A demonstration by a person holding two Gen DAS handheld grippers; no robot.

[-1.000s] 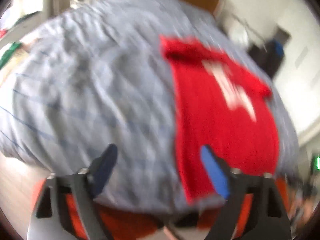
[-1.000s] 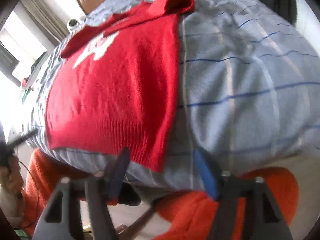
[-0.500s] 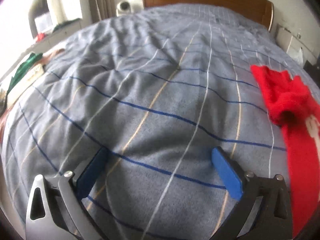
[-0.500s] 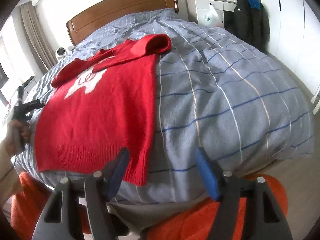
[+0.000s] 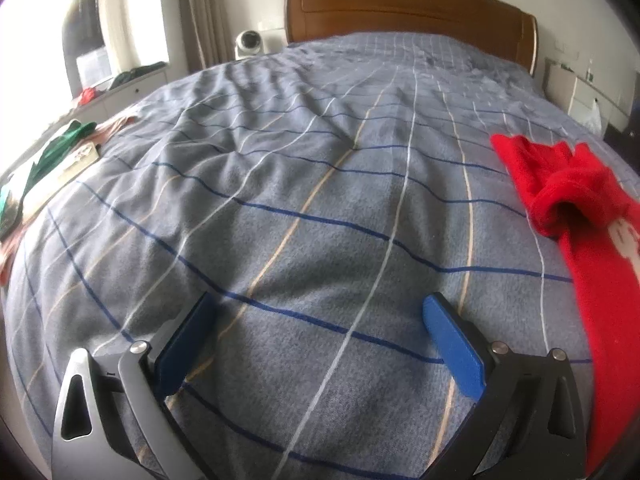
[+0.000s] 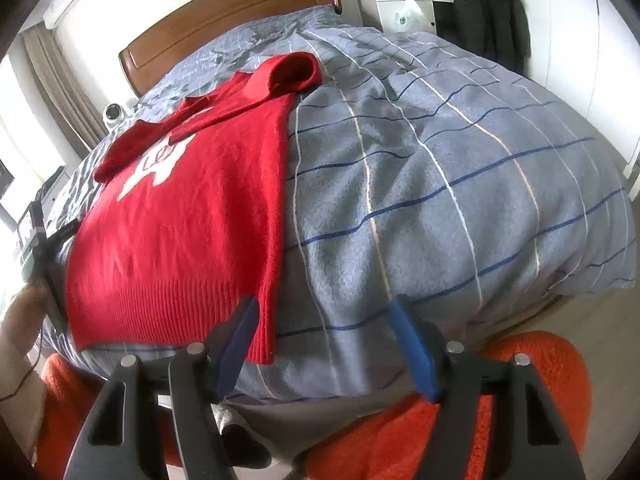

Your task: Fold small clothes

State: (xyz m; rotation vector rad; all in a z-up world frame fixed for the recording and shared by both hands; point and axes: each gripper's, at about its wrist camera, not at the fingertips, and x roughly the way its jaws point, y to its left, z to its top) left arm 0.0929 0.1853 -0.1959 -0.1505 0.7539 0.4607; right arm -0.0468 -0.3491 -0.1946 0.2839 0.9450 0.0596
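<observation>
both wrist views look from the foot end, close over the bed (image 5: 320,200), sharing the red sweater (image 6: 180,220).

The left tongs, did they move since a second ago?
Yes. The left tongs swung away from the red sweater, now over bare blanket, and their jaws have just been opening, nothing between them.

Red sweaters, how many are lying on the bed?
1. The red sweater lies flat on the grey checked bedspread, hem at the near edge, sleeves folded in. Others may lie outside these views.
</observation>
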